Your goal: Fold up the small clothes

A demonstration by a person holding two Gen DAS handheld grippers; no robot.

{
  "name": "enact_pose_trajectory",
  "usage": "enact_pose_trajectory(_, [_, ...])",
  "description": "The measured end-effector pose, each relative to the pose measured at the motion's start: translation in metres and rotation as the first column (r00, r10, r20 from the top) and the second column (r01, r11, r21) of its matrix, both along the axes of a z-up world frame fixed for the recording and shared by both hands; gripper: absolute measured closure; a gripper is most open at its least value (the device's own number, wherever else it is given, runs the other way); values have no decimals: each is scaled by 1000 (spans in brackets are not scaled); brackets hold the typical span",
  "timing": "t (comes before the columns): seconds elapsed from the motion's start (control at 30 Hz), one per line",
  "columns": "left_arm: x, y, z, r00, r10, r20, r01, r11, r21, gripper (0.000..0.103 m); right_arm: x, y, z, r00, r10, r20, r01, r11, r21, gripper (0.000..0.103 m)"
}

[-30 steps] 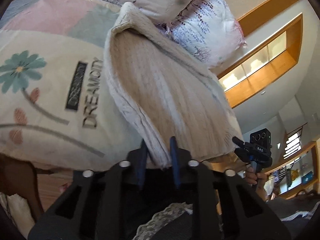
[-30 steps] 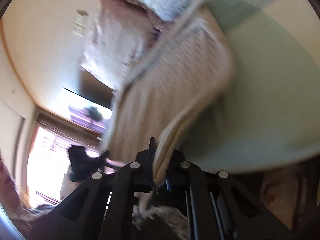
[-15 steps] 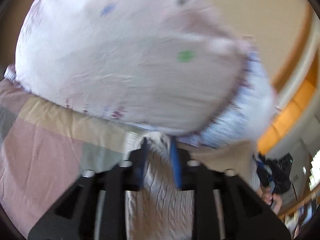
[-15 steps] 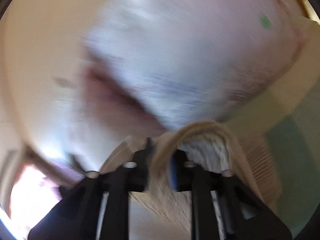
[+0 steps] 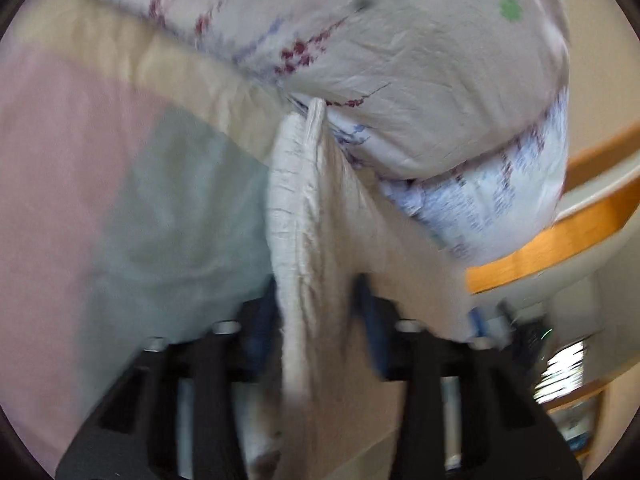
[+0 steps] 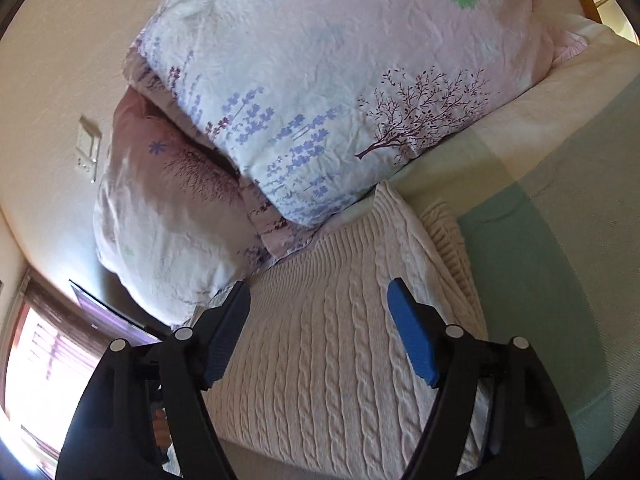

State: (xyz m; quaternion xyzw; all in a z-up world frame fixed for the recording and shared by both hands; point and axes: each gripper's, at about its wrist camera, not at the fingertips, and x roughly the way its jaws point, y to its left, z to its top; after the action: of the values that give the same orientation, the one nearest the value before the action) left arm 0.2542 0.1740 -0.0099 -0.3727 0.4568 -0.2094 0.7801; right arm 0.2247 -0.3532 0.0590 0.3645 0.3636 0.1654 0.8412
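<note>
A cream cable-knit sweater (image 6: 340,340) lies on the bed, its far edge against the pillows. My right gripper (image 6: 320,316) is open and empty just above it, blue pads spread wide. In the left wrist view the sweater (image 5: 304,240) rises in a fold between the fingers of my left gripper (image 5: 316,300). The view is blurred; the jaws look parted around the cloth, so I cannot tell if they grip it.
Two floral pillows (image 6: 340,100) are stacked at the head of the bed, also in the left wrist view (image 5: 420,60). The bedspread (image 6: 560,240) has green, cream and pink blocks (image 5: 60,200). A wall with a light switch (image 6: 89,148) is on the left.
Both grippers carried the sweater's near edge up toward the pillows. The right gripper has opened and let go; the sweater now lies flat beneath it. The left jaws look wider apart.
</note>
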Motion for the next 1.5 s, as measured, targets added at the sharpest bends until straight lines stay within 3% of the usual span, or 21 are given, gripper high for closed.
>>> enact_pose_trajectory(0.07, [0, -5, 3, 999, 33, -17, -35, 995, -91, 83, -9, -9, 0, 1000, 7, -2, -7, 1000, 9, 30])
enact_pose_trajectory(0.13, [-1, -26, 30, 998, 19, 53, -9, 982, -188, 85, -19, -22, 5, 1000, -3, 10, 3, 1000, -8, 30])
enact_pose_trajectory(0.23, [5, -85, 81, 977, -76, 201, 121, 967, -226, 85, -31, -47, 21, 996, -65, 53, 68, 996, -54, 30])
enact_pose_trajectory(0.3, [18, -146, 101, 949, -166, 267, 240, 931, -275, 85, -34, -62, 28, 990, -114, 84, 120, 991, -62, 30])
enact_pose_trajectory(0.37, [34, -205, 97, 931, -248, 267, 335, 872, -358, 84, -32, -72, 32, 984, -151, 97, 157, 985, -65, 30])
enact_pose_trajectory(0.43, [56, -270, 71, 910, -360, 207, 413, 735, -538, 79, -23, -78, 31, 983, -164, 85, 171, 981, -89, 30])
enact_pose_trajectory(0.47, [62, -288, 57, 907, -390, 157, 401, 690, -603, 79, -17, -82, 29, 985, -161, 66, 167, 981, -97, 29])
enact_pose_trajectory(0.5, [64, -300, 45, 910, -399, 112, 371, 665, -648, 79, -12, -85, 27, 987, -154, 45, 158, 982, -102, 26])
enact_pose_trajectory(0.53, [62, -299, 43, 912, -393, 114, 371, 677, -636, 75, -6, -92, 24, 989, -146, 15, 147, 984, -97, 24])
enact_pose_trajectory(0.57, [56, -288, 51, 915, -374, 153, 392, 728, -562, 69, -3, -96, 21, 991, -134, -6, 133, 988, -81, 17])
enact_pose_trajectory(0.63, [45, -262, 62, 923, -324, 207, 383, 827, -412, 39, 5, -107, 13, 995, -84, -48, 83, 996, -24, 12])
enact_pose_trajectory(0.7, [36, -229, 69, 935, -282, 215, 325, 923, -205, 31, 19, -110, 0, 992, -29, -124, 29, 1000, -1, 11])
enact_pose_trajectory(0.77, [31, -215, 63, 944, -288, 159, 296, 955, -32, 28, 28, -110, -10, 980, -28, -199, 25, 1000, -20, 12])
enact_pose_trajectory(0.9, [22, -219, 39, 941, -331, 72, 327, 943, 65, 28, 31, -122, -18, 965, -94, -246, 95, 995, -8, 15])
enact_pose_trajectory(1.13, [15, -245, 24, 926, -375, 42, 368, 922, 123, 28, 43, -104, -41, 938, 15, -348, -13, 1000, 10, 30])
enact_pose_trajectory(1.2, [10, -246, 15, 924, -380, 31, 374, 918, 130, 27, 46, -97, -45, 939, 76, -335, -59, 996, 59, 71])
enact_pose_trajectory(1.23, [12, -253, 11, 925, -379, 26, 372, 918, 133, 27, 47, -93, -42, 949, 95, -301, -82, 995, 56, 77])
enact_pose_trajectory(1.3, [16, -252, 12, 925, -378, 17, 373, 919, 127, 27, 46, -86, -23, 971, 79, -224, -96, 993, -68, 83])
enact_pose_trajectory(1.4, [19, -257, 6, 926, -378, 9, 374, 918, 135, 27, 49, -94, -5, 988, -25, -149, -2, 984, -179, 89])
enact_pose_trajectory(1.43, [18, -255, 3, 926, -378, 7, 374, 917, 138, 26, 55, -98, -5, 982, -104, -159, 55, 956, -288, 99])
enact_pose_trajectory(1.5, [17, -258, 2, 927, -375, 13, 370, 919, 140, 26, 64, -102, -13, 960, -170, -223, 54, 892, -449, 102])
